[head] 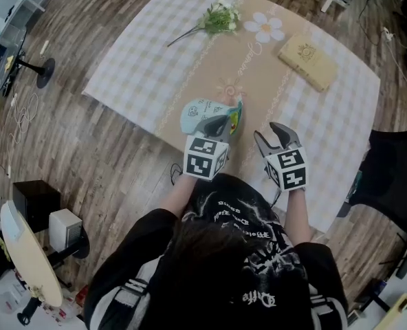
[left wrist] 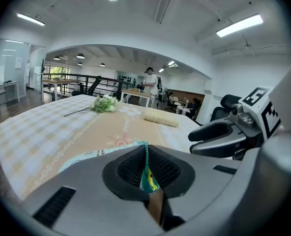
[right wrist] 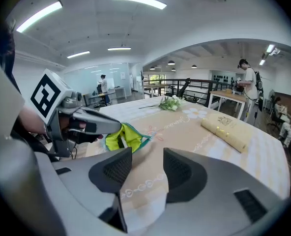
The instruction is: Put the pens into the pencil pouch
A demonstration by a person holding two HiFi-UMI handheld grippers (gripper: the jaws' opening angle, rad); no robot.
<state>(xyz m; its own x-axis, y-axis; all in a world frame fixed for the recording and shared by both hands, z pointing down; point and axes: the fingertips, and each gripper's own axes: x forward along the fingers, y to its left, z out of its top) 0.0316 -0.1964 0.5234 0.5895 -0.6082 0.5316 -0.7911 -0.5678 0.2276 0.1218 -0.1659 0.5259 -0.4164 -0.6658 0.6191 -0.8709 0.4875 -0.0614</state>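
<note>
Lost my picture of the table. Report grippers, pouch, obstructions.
Left gripper shut on pencil pouch rim, mouth held open. Right gripper open, empty, beside it. No pens in view. Book and flowers well clear.

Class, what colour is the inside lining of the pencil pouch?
The pencil pouch lining is yellow-green; right gripper view shows it best.

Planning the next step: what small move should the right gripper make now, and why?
Probably bring the open, empty right gripper to the mouth of the pouch to start closing it: the left gripper pinches its edge, and no loose pens show.
</note>
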